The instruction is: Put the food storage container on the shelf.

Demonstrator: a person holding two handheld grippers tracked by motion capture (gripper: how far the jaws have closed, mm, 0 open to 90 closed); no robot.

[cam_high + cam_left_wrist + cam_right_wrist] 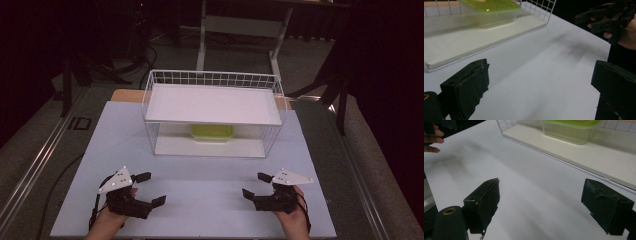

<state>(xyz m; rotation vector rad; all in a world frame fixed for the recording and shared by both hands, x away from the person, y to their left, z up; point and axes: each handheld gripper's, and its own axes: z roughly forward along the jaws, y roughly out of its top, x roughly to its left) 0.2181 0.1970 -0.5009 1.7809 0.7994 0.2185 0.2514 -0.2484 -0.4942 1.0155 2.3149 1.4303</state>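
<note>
Left hand-held gripper (150, 189), gripped by the person's left hand (111, 216), sits low over the near part of the pale worktop (200, 200) with its jaws spread wide; nothing lies between them and they hold nothing. In the left gripper view the two black jaws stand far apart at the bottom corners, with bare worktop between them.

Right hand-held gripper (254, 185), in the person's right hand (295, 217), mirrors this pose: jaws wide apart, empty, above the worktop and clear of any object. Its own view likewise shows bare surface between the jaws. Each gripper carries a grey three-cornered plate on top.

Ahead of both grippers, well apart from them, stands a white wire basket rack (165, 80) with a white upper shelf (212, 104) and a white lower board (175, 146). A green-lidded clear container (212, 132) rests on the lower board beneath the shelf, roughly midway between the two grippers and beyond them. In the left gripper view the container (490, 11) appears ahead and to the left of the jaws; in the right gripper view (571, 130) it appears ahead and to the right.
</note>
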